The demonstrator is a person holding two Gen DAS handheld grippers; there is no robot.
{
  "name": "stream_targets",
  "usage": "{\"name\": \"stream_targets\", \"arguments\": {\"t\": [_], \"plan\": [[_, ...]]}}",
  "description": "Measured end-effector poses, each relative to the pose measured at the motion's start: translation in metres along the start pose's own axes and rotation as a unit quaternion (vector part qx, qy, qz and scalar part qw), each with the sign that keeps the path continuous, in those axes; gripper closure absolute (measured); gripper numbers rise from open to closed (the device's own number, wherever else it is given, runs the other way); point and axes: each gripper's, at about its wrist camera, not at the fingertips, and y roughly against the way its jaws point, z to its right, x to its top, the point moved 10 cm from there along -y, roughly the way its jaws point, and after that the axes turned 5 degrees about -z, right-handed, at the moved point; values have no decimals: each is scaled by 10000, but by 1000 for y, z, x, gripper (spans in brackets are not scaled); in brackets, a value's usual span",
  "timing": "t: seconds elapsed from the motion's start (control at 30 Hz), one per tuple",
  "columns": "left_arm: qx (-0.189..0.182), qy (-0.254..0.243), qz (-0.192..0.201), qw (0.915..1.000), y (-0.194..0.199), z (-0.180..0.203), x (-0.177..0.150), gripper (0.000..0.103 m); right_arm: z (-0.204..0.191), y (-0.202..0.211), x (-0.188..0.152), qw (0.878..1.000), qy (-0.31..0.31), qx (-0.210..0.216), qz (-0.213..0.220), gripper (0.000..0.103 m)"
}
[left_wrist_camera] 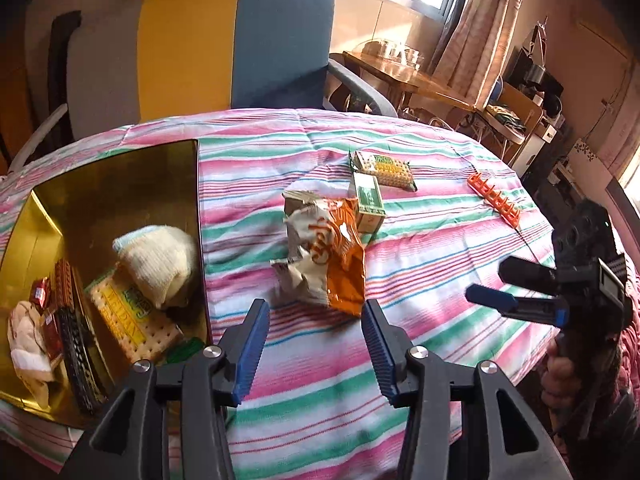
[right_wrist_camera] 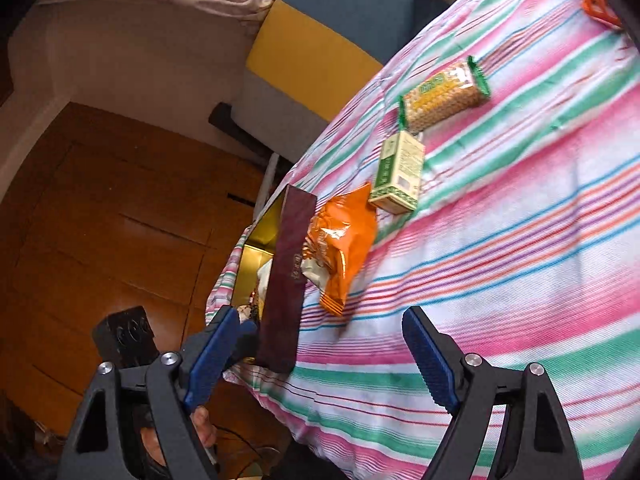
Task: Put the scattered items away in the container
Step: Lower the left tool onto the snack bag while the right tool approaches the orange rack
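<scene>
A gold-lined box (left_wrist_camera: 120, 184) stands at the table's left and holds a cracker pack, a knit cloth and other items; it shows edge-on in the right wrist view (right_wrist_camera: 286, 276). An orange snack bag (left_wrist_camera: 328, 256) (right_wrist_camera: 344, 244) lies just right of it. A green-white carton (left_wrist_camera: 368, 200) (right_wrist_camera: 400, 172), a cracker pack (left_wrist_camera: 384, 168) (right_wrist_camera: 444, 94) and an orange clip rack (left_wrist_camera: 496, 200) (right_wrist_camera: 600, 6) lie farther out. My left gripper (left_wrist_camera: 316, 340) is open, just short of the snack bag. My right gripper (right_wrist_camera: 320, 356) (left_wrist_camera: 496, 286) is open and empty over the table edge.
The table wears a pink, green and white striped cloth (left_wrist_camera: 400, 340). A yellow and blue chair (left_wrist_camera: 236, 48) stands behind the table. A wooden side table (left_wrist_camera: 404, 76) and cluttered shelves are at the back right. The wooden floor (right_wrist_camera: 100, 208) lies below the left edge.
</scene>
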Motion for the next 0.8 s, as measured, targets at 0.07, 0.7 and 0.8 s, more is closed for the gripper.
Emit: {"name": "stream_targets", "arguments": {"t": [0.07, 0.7, 0.8], "plan": [[4, -29, -53, 10000, -8, 2, 11, 54, 12, 8, -1, 9998, -60, -163, 92, 15], [651, -402, -360, 9964, -89, 16, 64, 44, 63, 71, 14, 9901, -138, -1191, 730, 7], [691, -436, -370, 9960, -95, 12, 63, 37, 69, 90, 27, 9812, 84, -1677, 950, 7]]}}
